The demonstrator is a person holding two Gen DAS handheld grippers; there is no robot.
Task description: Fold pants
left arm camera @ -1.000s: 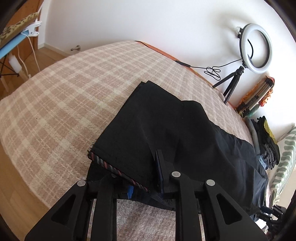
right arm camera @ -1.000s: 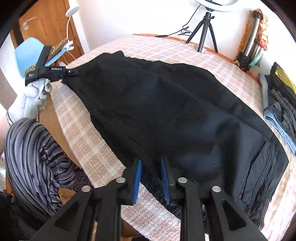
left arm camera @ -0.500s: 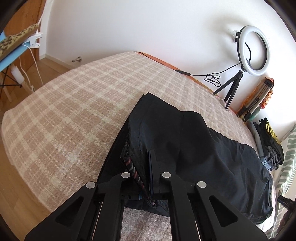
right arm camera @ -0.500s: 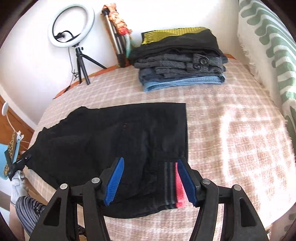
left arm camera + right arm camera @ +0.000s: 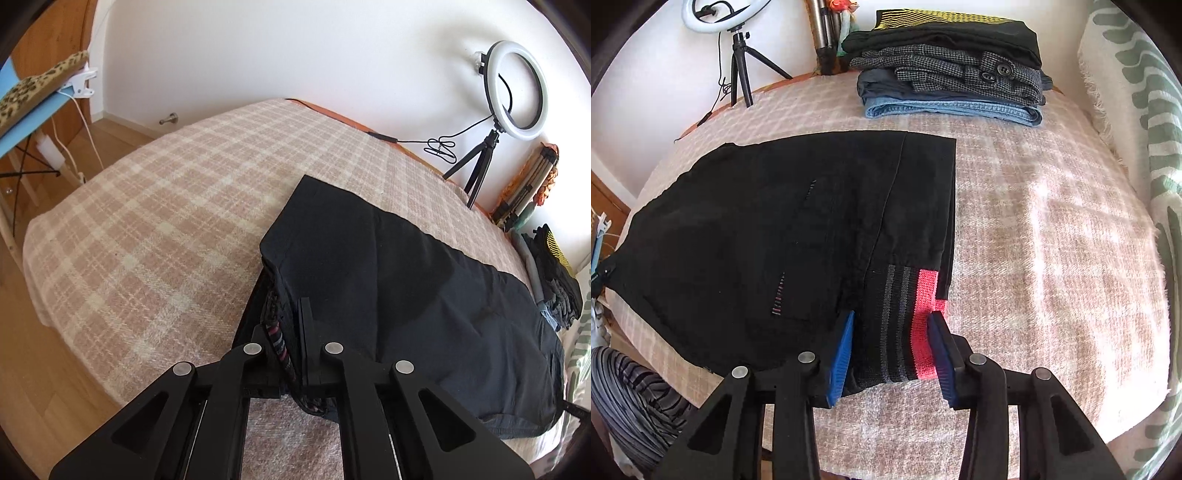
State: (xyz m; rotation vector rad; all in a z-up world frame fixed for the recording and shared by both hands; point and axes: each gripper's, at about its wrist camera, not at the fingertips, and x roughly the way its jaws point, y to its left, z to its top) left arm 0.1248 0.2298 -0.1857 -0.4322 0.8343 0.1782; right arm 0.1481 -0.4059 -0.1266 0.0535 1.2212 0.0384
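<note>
Left gripper (image 5: 291, 332): jaws clenched on the hem end of the pants, a striped inner band bunched between the fingers.
Right gripper (image 5: 892, 350): jaws released and spread wide, one blue pad on each side of the striped waistband, neither pad pressing it.
Pants (image 5: 783, 236): black, laid flat across the bed, waist end at the bed's near edge in the right wrist view.
Waistband (image 5: 905, 325): grey and pink ribbed knit, lying flat on the bed between the open pads.
Leg end (image 5: 317, 206): draped from the left gripper toward the middle of the bed, upper layer folded over a lower one.
Bed (image 5: 1052, 240): covered with a pink and cream plaid blanket.
Clothes stack (image 5: 953, 62): folded garments on the bed beyond the pants, apart from them.
Ring light (image 5: 515, 90): on a small tripod at the far edge of the bed, against the white wall.
</note>
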